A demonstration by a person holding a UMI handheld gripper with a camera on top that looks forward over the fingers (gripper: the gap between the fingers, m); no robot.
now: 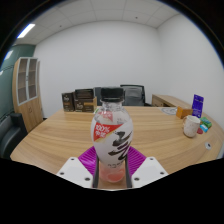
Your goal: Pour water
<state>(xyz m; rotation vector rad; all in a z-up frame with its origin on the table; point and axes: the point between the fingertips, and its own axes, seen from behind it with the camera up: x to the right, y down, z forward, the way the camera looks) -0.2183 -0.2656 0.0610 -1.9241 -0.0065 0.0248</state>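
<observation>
A clear plastic bottle [111,135] with a white cap, a white label with black strokes and a pink badge stands upright between my fingers. Pinkish liquid shows at its base. My gripper [112,172] has its purple pads [89,157] pressed against both sides of the bottle's lower body, so it is shut on the bottle. The bottle's base seems to be just above the wooden table [60,140]. A white cup [191,126] stands on the table well to the right, beyond the fingers.
Dark boxes [83,100] and a black office chair [133,95] are at the table's far end. A wooden box [170,101] and a purple sign [197,104] are at the far right. A shelf cabinet [28,90] stands against the left wall.
</observation>
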